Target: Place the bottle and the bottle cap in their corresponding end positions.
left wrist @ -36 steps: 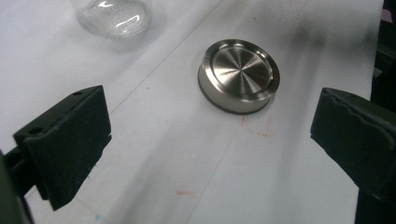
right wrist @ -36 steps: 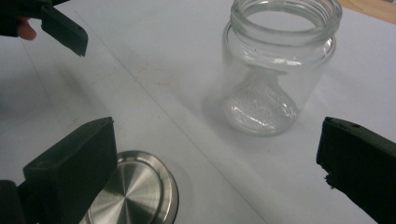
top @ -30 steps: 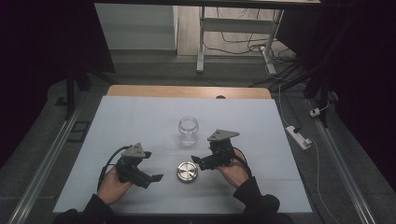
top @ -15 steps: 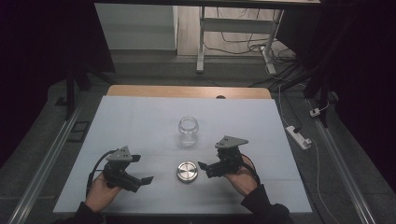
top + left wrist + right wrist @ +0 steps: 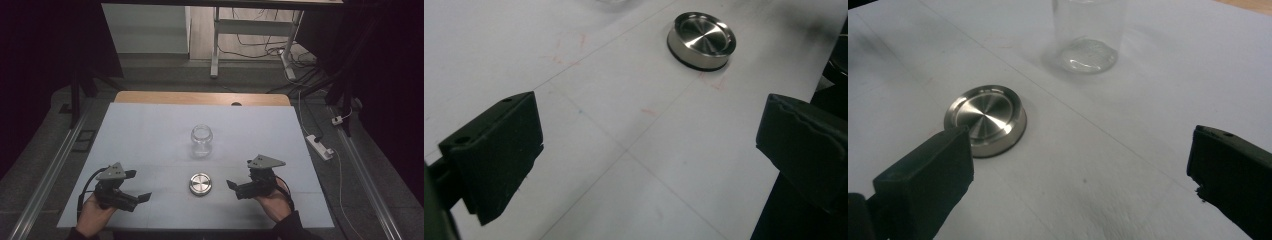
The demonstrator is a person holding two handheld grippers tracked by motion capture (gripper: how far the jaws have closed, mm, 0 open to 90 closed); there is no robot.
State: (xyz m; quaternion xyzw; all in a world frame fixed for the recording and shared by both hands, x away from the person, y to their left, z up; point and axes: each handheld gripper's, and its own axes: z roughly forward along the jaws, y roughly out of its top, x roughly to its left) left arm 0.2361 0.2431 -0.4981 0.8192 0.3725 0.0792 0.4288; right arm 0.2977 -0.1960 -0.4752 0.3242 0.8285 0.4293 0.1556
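Observation:
An open clear glass jar (image 5: 201, 140) stands upright at the middle of the white table (image 5: 150, 130). A round steel lid (image 5: 201, 184) lies flat in front of it, apart from the jar. My left gripper (image 5: 139, 186) rests near the front left, open and pointing toward the lid. To the right of the lid my right gripper (image 5: 239, 179) is open too. In the left gripper view the lid (image 5: 701, 34) lies far ahead of the open left gripper (image 5: 649, 145). The right gripper view shows the lid (image 5: 985, 117) by the left jaw of the right gripper (image 5: 1078, 175), with the jar (image 5: 1088, 35) beyond.
A wooden strip (image 5: 200, 97) runs along the table's far edge. On the floor to the right lies a white power strip (image 5: 318, 146) with its cable. Metal rails (image 5: 45, 185) flank the table, and a desk frame (image 5: 215, 45) stands behind it.
Both hands have drawn back toward the front edge and outward: the left gripper to the left, the right gripper to the right, away from the lid. Jar and lid have stayed put.

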